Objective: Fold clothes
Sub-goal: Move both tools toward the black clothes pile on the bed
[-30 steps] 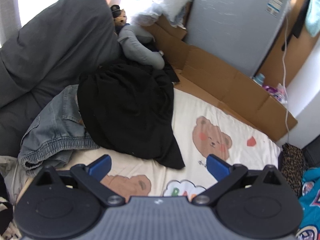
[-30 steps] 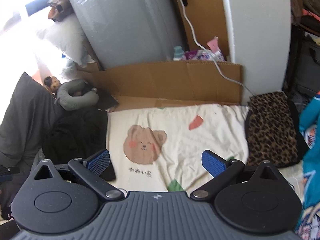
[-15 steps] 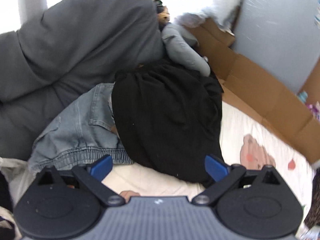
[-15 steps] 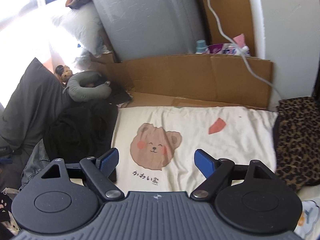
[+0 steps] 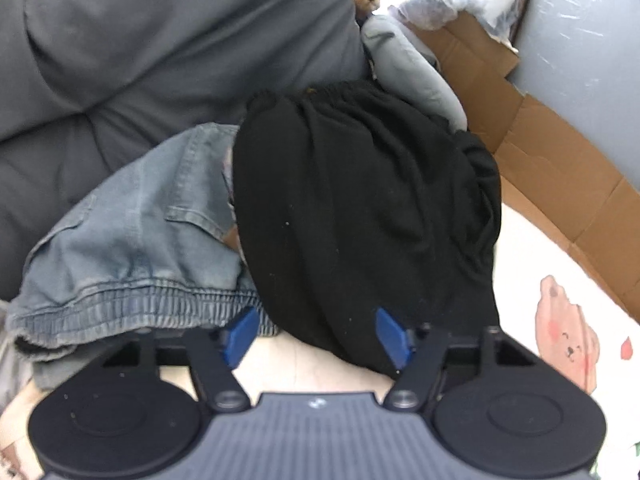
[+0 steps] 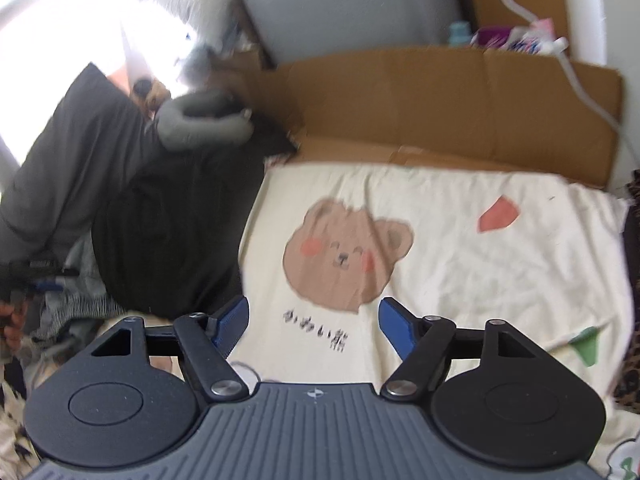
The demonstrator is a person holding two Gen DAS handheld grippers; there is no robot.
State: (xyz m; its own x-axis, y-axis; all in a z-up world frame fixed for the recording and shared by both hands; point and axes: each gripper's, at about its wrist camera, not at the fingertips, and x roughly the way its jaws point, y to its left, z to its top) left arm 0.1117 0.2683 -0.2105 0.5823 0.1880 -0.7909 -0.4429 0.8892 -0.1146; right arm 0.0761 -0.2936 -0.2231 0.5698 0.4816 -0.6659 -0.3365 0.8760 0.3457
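Note:
A crumpled black garment (image 5: 360,216) lies heaped on the cream bear-print sheet (image 5: 532,264), overlapping faded blue jeans (image 5: 132,248) to its left. My left gripper (image 5: 316,334) is open, its blue pads straddling the near edge of the black garment without closing on it. In the right wrist view the same black garment (image 6: 172,240) lies at the left. My right gripper (image 6: 314,322) hangs open over the sheet (image 6: 460,280) beside the bear print, holding nothing. The left gripper (image 6: 40,276) shows small at the far left edge.
A large dark grey cushion (image 5: 140,52) fills the back left, with a grey neck pillow (image 5: 412,68) behind the clothes. Flattened cardboard (image 6: 440,108) lines the far side of the sheet. A leopard-print fabric (image 6: 632,320) lies at the right edge.
My left gripper moved forward and left to the black garment's near edge, and its jaws narrowed. My right gripper drifted left and closer to the sheet, its jaws also narrower.

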